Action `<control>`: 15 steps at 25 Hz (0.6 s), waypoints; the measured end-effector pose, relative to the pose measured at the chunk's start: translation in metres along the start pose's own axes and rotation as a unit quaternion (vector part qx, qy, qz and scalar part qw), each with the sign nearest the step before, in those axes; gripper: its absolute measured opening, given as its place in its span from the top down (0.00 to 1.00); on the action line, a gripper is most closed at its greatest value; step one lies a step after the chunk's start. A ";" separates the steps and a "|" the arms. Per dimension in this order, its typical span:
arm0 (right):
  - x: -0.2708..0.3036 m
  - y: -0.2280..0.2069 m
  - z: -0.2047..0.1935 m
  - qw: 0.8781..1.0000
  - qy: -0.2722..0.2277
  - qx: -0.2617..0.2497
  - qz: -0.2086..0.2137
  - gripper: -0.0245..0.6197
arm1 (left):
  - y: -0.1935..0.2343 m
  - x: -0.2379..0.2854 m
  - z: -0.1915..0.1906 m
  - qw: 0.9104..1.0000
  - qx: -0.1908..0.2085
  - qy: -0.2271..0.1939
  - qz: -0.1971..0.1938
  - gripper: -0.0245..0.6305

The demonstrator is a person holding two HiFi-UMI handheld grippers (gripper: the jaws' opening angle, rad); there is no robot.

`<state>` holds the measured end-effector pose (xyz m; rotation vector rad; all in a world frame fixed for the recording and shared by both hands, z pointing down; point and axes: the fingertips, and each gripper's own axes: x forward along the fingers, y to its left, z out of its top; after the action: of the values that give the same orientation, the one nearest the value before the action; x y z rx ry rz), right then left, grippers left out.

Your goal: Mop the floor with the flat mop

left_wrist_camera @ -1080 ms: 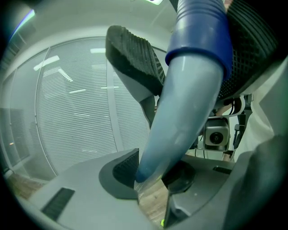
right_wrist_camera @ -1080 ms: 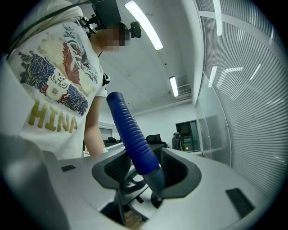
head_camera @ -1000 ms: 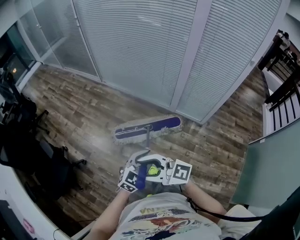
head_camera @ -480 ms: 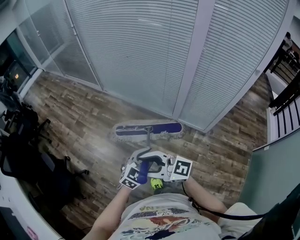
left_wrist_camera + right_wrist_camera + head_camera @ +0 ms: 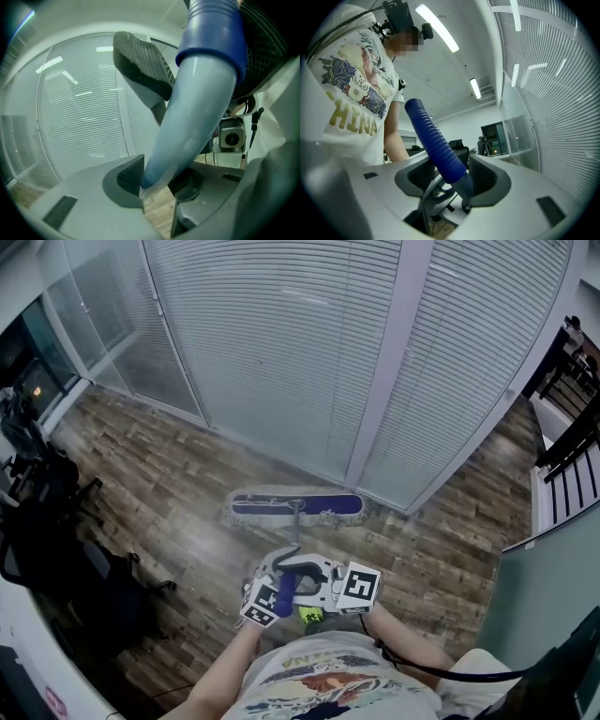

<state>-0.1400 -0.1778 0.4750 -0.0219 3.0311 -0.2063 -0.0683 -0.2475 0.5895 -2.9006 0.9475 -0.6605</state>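
Your left gripper is clamped on the mop handle. The pale shaft runs down between its ribbed pads and is pinched there. Your right gripper has just been opening its jaws wider. The blue ribbed grip stands between them, close against one side with a gap on the other, so nothing squeezes it there. In your head view the flat mop lies flat on the wooden floor, just in front of the blinds. Its handle rises back to both grippers near your chest.
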 end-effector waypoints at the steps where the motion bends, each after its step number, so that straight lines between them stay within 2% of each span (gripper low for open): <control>1: 0.003 0.007 0.000 1.000 0.002 -0.001 0.004 0.63 | -0.003 -0.006 -0.001 1.000 -0.002 -0.002 0.003 0.82; 8: 0.015 0.075 -0.015 1.000 0.012 -0.010 0.024 0.63 | -0.050 -0.055 -0.015 1.000 -0.005 -0.001 0.014 0.82; 15: 0.030 0.174 -0.033 0.999 0.016 0.003 0.028 0.62 | -0.121 -0.123 -0.034 1.000 -0.005 -0.003 0.021 0.82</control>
<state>-0.1746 -0.0020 0.4811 0.0669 3.0576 -0.2134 -0.1038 -0.0754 0.5908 -2.8815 1.0113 -0.6470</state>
